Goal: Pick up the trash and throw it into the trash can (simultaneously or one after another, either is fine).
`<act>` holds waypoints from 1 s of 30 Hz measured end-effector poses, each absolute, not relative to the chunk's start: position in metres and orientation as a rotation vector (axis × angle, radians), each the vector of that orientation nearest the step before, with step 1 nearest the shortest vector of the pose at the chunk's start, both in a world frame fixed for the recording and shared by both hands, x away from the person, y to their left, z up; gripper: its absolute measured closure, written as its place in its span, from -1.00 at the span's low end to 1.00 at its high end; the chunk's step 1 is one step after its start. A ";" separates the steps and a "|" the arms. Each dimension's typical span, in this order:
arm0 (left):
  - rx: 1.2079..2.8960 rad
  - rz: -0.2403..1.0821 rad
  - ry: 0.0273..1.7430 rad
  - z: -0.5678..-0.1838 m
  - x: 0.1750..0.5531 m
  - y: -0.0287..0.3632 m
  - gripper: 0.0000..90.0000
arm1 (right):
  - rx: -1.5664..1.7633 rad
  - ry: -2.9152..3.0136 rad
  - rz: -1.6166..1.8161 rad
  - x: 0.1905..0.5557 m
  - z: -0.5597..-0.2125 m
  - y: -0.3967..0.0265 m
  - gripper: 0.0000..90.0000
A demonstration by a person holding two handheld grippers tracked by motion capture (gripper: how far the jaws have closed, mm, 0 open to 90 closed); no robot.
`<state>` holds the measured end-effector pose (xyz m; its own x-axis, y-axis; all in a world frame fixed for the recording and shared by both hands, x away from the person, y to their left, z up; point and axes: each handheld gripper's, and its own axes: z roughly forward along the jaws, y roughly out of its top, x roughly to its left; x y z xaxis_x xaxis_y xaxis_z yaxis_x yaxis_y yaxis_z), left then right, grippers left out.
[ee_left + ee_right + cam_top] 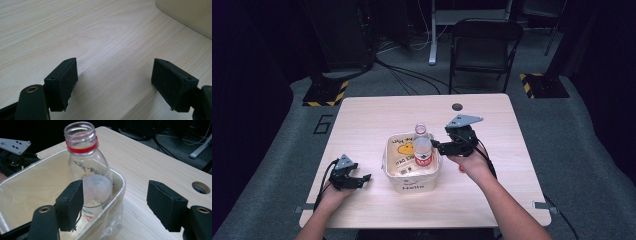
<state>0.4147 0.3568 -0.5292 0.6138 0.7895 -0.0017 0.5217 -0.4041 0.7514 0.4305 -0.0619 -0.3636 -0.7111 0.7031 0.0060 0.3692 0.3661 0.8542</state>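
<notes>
Here the right gripper has its jaws apart, with nothing pressed between the pads. In its own view the bottle stands just ahead and a little toward the left pad, while the other pad hangs over bare table. So the bottle is not yet centred between the jaws; I judge the gripper must shift sideways toward it before it can close on it. The bottle's long axis is nearly upright, leaning slightly, and its mouth is open, without cap.

The bottle is inside the bin, against the wall nearest the right gripper. The right hand is clearly the nearer one.

The left gripper rests on the table, well apart from the bottle, left of the bin. Its jaws also stand wide, with only wood grain between them in its view.

The bottle is clear plastic, round, with a red neck ring and a white label with red print. The bin is soft-looking, cream, with rounded corners and a yellow drawing inside. The table is pale wood with a round hole near its far edge.
</notes>
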 end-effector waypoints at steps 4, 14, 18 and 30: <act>2.098 0.463 1.027 -0.529 0.415 0.357 -0.53 | 0.944 2.264 1.266 0.429 -0.367 -0.068 -0.29; 2.099 0.464 1.027 -0.529 0.415 0.357 -0.53 | 0.963 2.243 1.250 0.425 -0.378 -0.083 -0.20; 2.099 0.463 1.027 -0.529 0.415 0.357 -0.53 | 0.978 2.236 1.247 0.424 -0.383 -0.088 -0.19; 2.099 0.463 1.027 -0.529 0.415 0.357 -0.53 | 1.006 2.245 1.217 0.421 -0.401 -0.095 -0.16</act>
<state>0.4147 0.3569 -0.5292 0.6139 0.7894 -0.0015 0.5217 -0.4043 0.7512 0.4207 -0.0954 -0.4014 -0.6643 0.7474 -0.0037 0.4047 0.3638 0.8390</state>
